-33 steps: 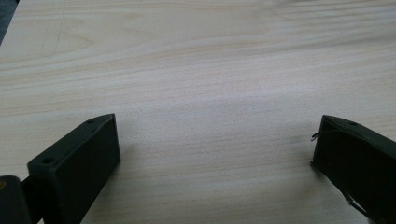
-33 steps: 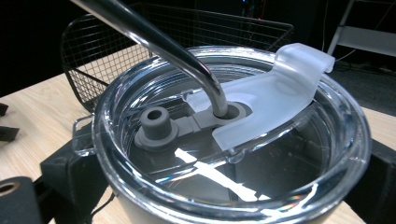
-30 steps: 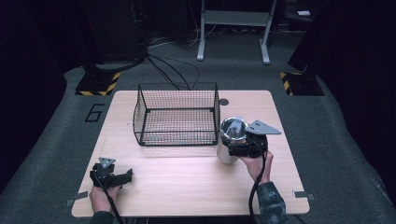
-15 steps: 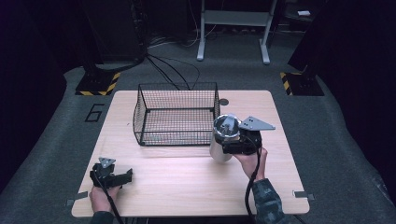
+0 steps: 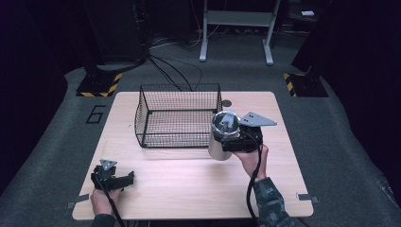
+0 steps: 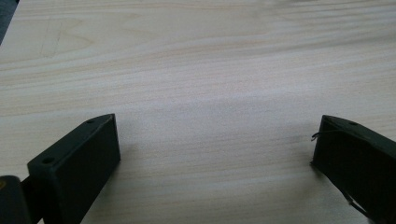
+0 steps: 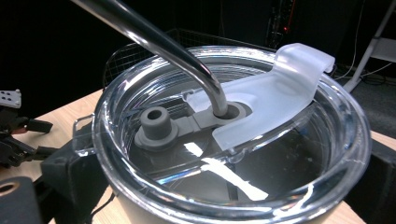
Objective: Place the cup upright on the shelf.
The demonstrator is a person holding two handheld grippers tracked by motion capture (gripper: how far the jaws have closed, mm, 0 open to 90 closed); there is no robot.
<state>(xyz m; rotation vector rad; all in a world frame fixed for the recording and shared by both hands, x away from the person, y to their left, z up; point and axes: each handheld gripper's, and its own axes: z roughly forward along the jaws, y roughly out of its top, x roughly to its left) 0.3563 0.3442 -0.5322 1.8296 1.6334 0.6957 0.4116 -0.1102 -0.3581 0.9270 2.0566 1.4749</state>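
Note:
A steel tumbler (image 5: 220, 139) with a clear lid (image 7: 233, 140) and a metal straw (image 7: 154, 42) is lifted and tilted, just right of the black wire basket (image 5: 177, 116). My right gripper (image 5: 229, 142) is shut on the tumbler below its rim. In the right gripper view the lid and its frosted flap (image 7: 275, 98) sit right before the camera, with the jaws at either side of the cup. My left gripper (image 5: 127, 178) rests low at the table's front left, open, with bare wood between its jaws (image 6: 215, 154).
The wooden table (image 5: 189, 189) has free surface across its front and middle. The wire basket stands at the back centre, open on top. A metal stand (image 5: 236, 28) and cables lie on the dark floor beyond the table.
My right gripper has carried the tumbler leftward and a little nearer the basket's right front corner, tilting it more. The left gripper has stayed still.

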